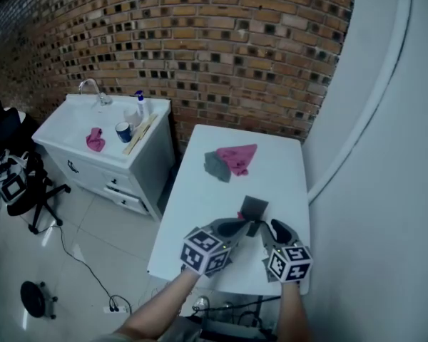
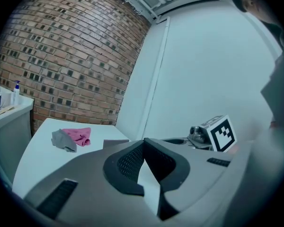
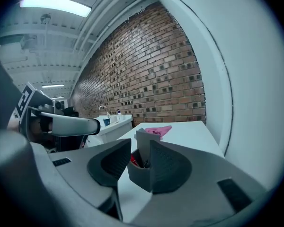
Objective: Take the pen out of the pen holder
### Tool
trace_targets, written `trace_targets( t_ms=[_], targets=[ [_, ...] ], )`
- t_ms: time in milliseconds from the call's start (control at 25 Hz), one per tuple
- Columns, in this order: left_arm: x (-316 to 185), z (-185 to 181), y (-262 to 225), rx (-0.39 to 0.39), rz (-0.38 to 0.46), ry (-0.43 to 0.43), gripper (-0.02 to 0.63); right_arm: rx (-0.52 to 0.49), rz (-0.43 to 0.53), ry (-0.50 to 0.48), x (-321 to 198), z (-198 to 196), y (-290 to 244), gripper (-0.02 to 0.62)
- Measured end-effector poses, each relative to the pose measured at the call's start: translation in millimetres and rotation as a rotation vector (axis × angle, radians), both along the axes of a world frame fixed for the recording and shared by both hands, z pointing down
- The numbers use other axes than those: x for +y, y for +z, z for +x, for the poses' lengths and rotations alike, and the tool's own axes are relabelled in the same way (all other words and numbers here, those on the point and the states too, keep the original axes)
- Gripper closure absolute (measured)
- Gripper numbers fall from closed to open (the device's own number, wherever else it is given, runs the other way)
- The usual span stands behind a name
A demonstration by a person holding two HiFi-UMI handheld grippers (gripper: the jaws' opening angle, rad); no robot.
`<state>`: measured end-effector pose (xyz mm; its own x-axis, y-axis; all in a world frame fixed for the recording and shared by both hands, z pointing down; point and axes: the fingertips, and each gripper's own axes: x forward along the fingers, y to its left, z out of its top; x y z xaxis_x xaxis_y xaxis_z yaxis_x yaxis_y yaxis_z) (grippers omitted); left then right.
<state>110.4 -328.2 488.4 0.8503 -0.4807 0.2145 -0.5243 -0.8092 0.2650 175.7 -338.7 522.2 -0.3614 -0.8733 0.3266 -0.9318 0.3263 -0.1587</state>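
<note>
A dark grey pen holder (image 1: pixel 255 206) stands on the white table (image 1: pixel 200 212) near its front. In the right gripper view the pen holder (image 3: pixel 138 173) sits between my jaws, and a red pen (image 3: pixel 133 161) shows inside it. My right gripper (image 3: pixel 139 144) is open: the right pad overlaps the holder's side, while a strip of table shows between the left pad and the holder. In the head view the right gripper (image 1: pixel 274 228) is just right of the holder. My left gripper (image 2: pixel 143 142) is shut with nothing in it, its tips (image 1: pixel 248 225) at the holder's near left.
A pink cloth (image 1: pixel 238 157) and a grey cloth (image 1: pixel 215 167) lie at the table's far end. A white sink cabinet (image 1: pixel 103 137) stands left of the table. A curved white wall (image 1: pixel 371 155) runs close along the right. A black chair (image 1: pixel 14 177) is at far left.
</note>
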Motion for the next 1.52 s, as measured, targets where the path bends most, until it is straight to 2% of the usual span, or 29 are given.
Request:
trace_targets(
  t_ms=[240,720,800,1000,1520],
  targets=[
    [-4.5,-1.8,10.7,-0.025,-0.015,-0.012,0.598,0.032,-0.048,0.004,-18.5,4.7,29.3,0.454],
    [-13.1,-11.1,18.0,-0.037,-0.025,-0.043,0.598,0.026,-0.120,-0.028,-31.4,-2.5,69.3,0.453],
    [-13.8,-11.6,20.8,-0.038,-0.029,-0.049,0.598,0.033,-0.121,-0.029,-31.4,-3.5,69.8,0.453],
    [-12.2,-9.6,18.7,-0.033,-0.034,-0.046,0.598,0.048,-0.116,-0.025,-33.2,-2.4,70.9,0.520],
    [-13.4,-18.3,7.4,-0.017,-0.010,-0.057,0.598,0.052,-0.018,-0.032,-25.0,1.6,21.8,0.526]
  ],
)
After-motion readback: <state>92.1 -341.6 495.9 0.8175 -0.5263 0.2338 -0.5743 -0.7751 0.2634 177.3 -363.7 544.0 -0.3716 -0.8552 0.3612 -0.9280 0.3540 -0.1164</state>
